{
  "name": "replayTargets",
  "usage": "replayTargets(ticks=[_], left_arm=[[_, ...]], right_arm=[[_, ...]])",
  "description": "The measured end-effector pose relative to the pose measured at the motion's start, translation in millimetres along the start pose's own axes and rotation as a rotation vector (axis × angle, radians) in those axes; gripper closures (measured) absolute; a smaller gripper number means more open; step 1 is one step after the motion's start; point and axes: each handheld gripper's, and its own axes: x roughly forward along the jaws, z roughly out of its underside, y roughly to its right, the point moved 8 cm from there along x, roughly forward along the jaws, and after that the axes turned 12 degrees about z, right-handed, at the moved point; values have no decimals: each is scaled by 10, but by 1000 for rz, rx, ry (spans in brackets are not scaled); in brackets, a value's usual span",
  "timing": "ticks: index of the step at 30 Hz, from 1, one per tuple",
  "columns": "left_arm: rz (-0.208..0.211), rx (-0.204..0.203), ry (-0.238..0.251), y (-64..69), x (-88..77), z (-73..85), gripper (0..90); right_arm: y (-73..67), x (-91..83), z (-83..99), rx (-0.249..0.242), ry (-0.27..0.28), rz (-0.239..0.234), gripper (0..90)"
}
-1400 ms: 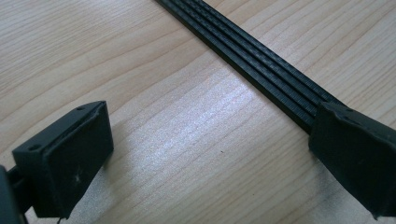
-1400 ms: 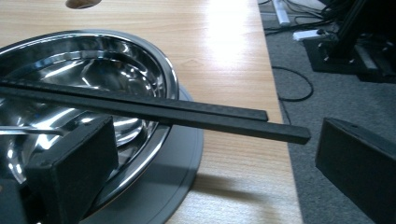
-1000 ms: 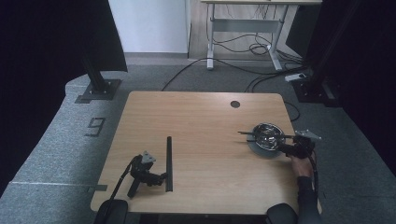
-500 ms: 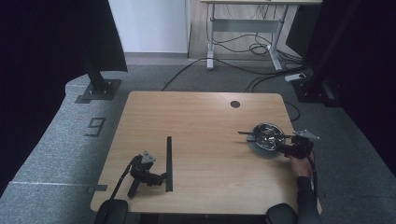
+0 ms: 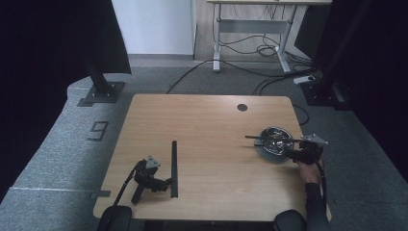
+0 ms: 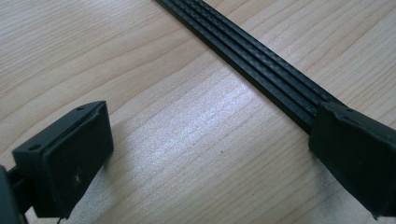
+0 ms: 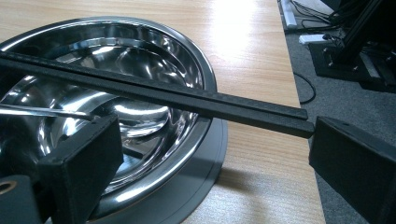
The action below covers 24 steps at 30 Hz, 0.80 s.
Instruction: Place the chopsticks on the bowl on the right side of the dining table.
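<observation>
At the right of the high view the right claw point(image 5: 294, 154) sits at the near rim of a steel bowl point(image 5: 275, 138), which rests on a grey disc point(image 5: 266, 153) near the worktop's point(image 5: 207, 120) right edge. In the right claw view its jaws stand spread, 1 low at the left in front of the bowl, the other at the lower right, and a black rod point(image 7: 154, 93) lies across the bowl's rim with its end just short of the right jaw. The spread jaws flank that end, so the claw looks lined up to close on the rod; nothing is pinched yet. A thin metal piece point(image 7: 44, 111) shows inside the bowl at the left. At the lower left of the high view the left claw point(image 5: 163, 183) lies on the worktop beside a black strip point(image 5: 173, 168); its jaws are spread too, the right one over the strip's end, probably parked there while the other hand works.
</observation>
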Motion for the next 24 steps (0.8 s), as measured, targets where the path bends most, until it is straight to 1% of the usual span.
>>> replayTargets(ticks=[18,24], left_arm=[[0,0,0,0,0,0,0],[0,0,0,0,0,0,0]], right_arm=[[-17,1,-1,-8,0,-4,31],[24,-29,-13,-8,-4,1,26]])
